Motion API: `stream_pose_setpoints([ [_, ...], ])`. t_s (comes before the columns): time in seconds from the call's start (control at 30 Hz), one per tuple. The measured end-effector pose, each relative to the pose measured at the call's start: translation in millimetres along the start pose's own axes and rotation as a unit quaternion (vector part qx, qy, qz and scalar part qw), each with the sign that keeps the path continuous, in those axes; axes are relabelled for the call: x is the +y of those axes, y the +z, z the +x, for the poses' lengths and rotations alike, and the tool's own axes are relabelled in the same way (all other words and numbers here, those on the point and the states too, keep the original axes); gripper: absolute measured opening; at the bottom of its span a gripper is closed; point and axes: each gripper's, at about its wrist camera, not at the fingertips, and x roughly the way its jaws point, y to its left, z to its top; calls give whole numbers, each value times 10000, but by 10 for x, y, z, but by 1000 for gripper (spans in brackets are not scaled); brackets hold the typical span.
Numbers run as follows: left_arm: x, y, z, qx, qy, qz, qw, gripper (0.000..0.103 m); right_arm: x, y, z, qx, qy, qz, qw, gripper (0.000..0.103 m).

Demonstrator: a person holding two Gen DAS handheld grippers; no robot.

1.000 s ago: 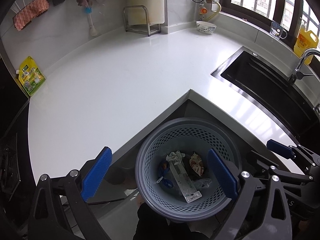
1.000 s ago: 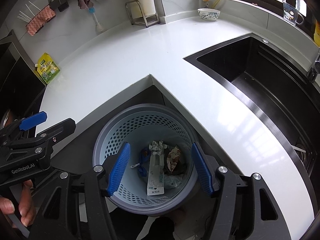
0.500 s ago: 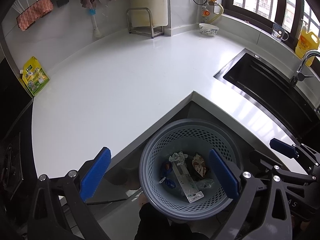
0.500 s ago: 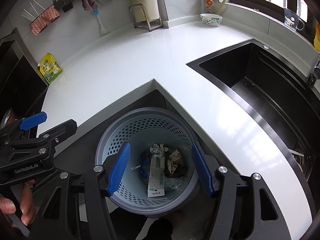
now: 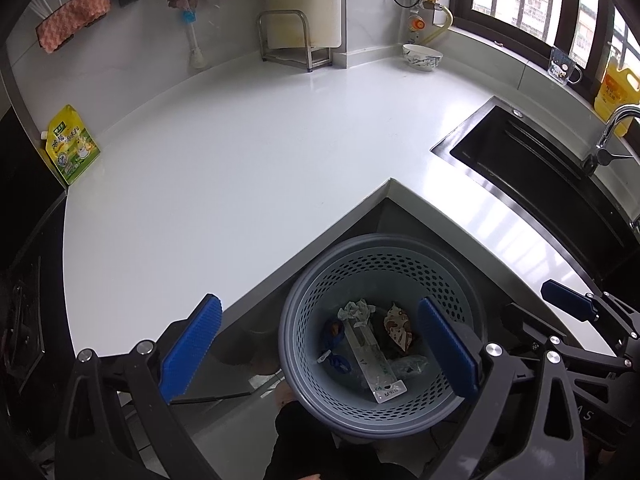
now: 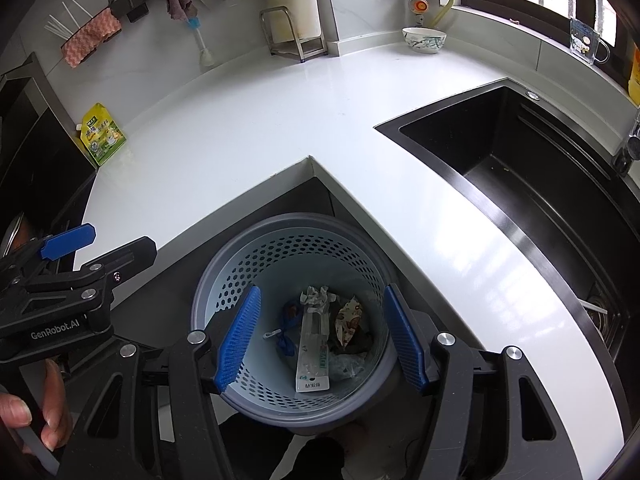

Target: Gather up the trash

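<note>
While empty, both tongs (image 5: 320,346) (image 6: 320,336) wide apart.

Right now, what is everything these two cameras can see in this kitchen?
Perforated grey plastic bin: one, below the counter corner.
Trash: several pieces in the bin, including a long white wrapper.
White stone counter: one, L-shaped.
Black sink: one, right.
Green-yellow pouch: one, left edge.
Patterned white bowl: one, far corner.
Steel rack: one, back wall.
Yellow oil bottle: one, windowsill.
Left gripper: blue-padded jaws open.
Right gripper: blue-padded jaws open.
</note>
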Motion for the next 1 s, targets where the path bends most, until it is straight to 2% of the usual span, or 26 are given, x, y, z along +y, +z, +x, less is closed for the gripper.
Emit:
stream_pose_setpoints([
  [1.0, -11, 7, -4, 38, 54, 8, 10000, 96, -28, -13, -22, -16, 8, -2, 10000, 61],
])
